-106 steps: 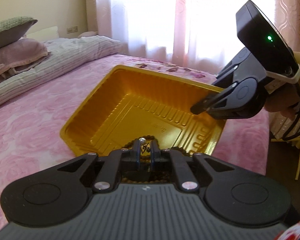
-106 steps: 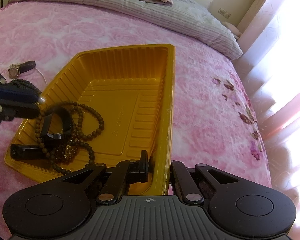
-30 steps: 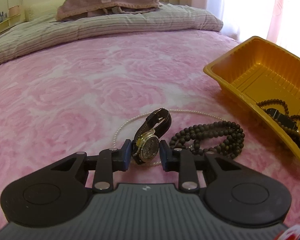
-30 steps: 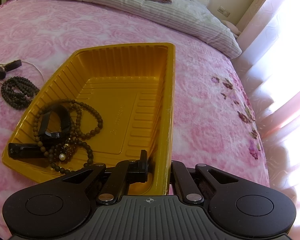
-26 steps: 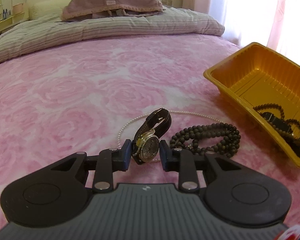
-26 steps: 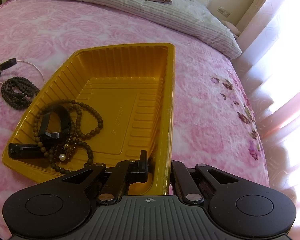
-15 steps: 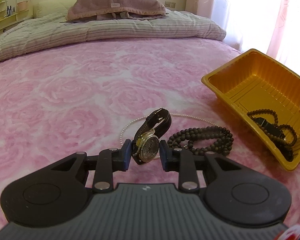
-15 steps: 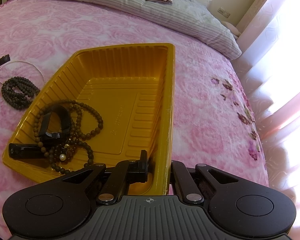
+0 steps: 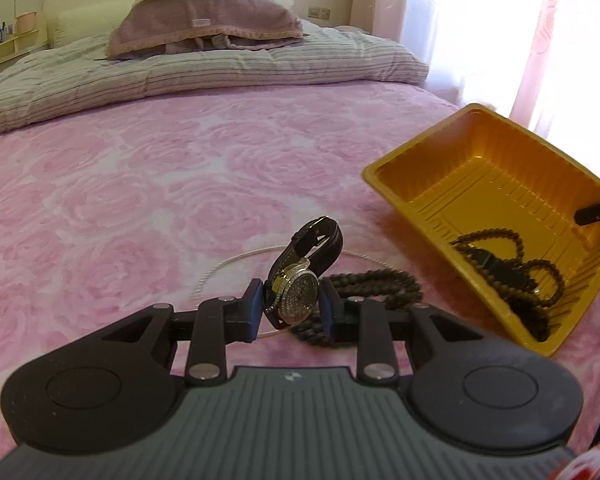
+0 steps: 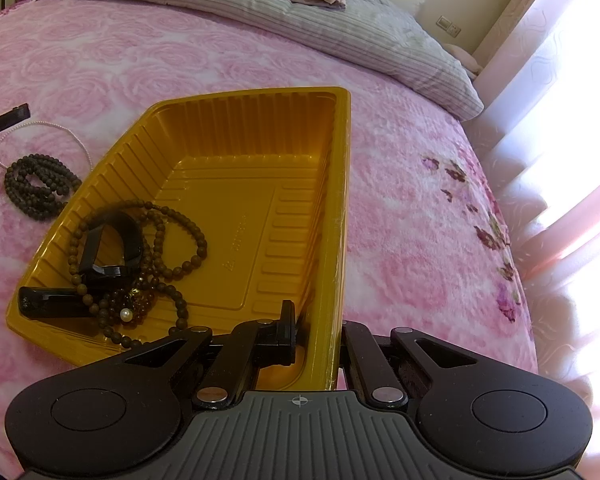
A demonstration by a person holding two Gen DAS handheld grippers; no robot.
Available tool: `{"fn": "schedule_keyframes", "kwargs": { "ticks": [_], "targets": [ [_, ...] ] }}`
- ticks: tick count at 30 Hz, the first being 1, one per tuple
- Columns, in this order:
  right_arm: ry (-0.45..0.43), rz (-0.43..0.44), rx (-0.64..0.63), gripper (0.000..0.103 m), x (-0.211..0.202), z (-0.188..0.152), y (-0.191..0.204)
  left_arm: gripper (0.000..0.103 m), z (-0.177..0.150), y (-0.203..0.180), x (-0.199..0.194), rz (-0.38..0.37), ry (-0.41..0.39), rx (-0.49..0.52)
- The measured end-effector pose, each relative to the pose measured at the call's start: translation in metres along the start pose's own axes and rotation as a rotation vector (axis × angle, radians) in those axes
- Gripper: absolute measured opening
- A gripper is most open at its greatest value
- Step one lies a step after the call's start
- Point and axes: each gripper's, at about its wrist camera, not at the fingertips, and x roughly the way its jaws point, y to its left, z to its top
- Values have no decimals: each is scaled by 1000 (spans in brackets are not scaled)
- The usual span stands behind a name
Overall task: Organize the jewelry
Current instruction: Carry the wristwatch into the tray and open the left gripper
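Note:
My left gripper (image 9: 292,302) is shut on a wristwatch (image 9: 320,240) with a sparkly dial and dark strap, held a little above the pink bedspread. Under it lie a coiled dark bead bracelet (image 9: 380,284) and a thin pearl string (image 9: 228,264). The yellow tray (image 9: 400,196) sits to the right. In the right wrist view my right gripper (image 10: 316,328) is shut on the tray's (image 10: 342,200) near rim. Inside the tray lie a brown bead necklace (image 10: 172,240), a black band (image 10: 112,240) and a black bar (image 10: 52,302). The watch's strap (image 10: 14,114) shows at the left edge.
The bed is covered with a pink rose-patterned spread (image 9: 140,184). A striped duvet (image 9: 220,68) and stacked pillows (image 9: 204,20) lie at its head. Bright curtains (image 10: 560,40) hang along the far side, beyond the bed's edge.
My left gripper has risen with the watch, so the bead bracelet and pearl string now sit farther below it. The right gripper and the tray have kept still.

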Motion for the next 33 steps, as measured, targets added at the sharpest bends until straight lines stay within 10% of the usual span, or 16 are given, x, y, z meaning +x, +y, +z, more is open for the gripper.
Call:
{"fn": "schedule_keyframes", "kwargs": {
  "ticks": [17, 33],
  "targets": [
    [-8, 3, 4, 5, 0, 1, 2, 26, 22, -118, 17, -307, 9, 100],
    [-11, 7, 10, 5, 1, 0, 2, 38, 17, -158, 27, -414, 16, 166]
  ]
}}
